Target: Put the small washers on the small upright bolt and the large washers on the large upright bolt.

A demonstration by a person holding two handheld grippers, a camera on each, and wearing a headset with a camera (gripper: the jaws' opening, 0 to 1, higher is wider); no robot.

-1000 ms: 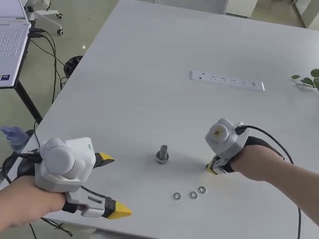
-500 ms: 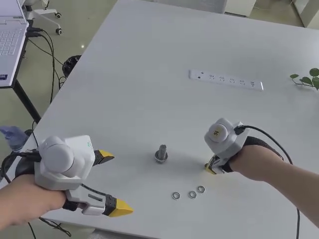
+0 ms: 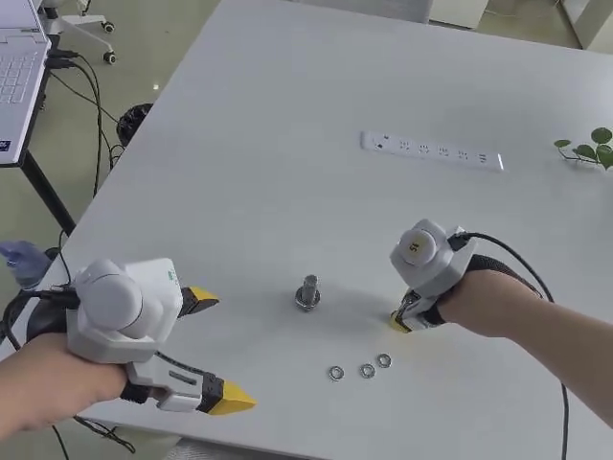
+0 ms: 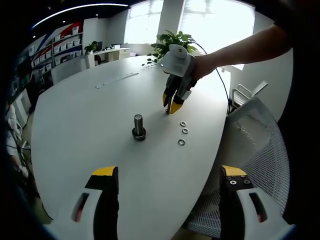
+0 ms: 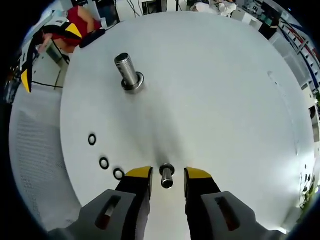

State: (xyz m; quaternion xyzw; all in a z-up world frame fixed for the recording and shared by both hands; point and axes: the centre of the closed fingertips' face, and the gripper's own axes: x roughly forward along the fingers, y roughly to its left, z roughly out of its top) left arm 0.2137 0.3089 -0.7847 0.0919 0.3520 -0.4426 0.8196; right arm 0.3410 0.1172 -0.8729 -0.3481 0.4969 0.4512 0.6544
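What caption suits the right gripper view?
The right gripper, jaws open, straddles the small upright bolt on the white table; three washers lie to the view's left, the large upright bolt beyond.

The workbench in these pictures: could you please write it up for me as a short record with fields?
large bolt: upright on the table
small bolt: upright between the right gripper jaws, a gap on each side
washers: three, in a row flat on the table, off both bolts
left gripper: open, holds nothing
power strip: farther back
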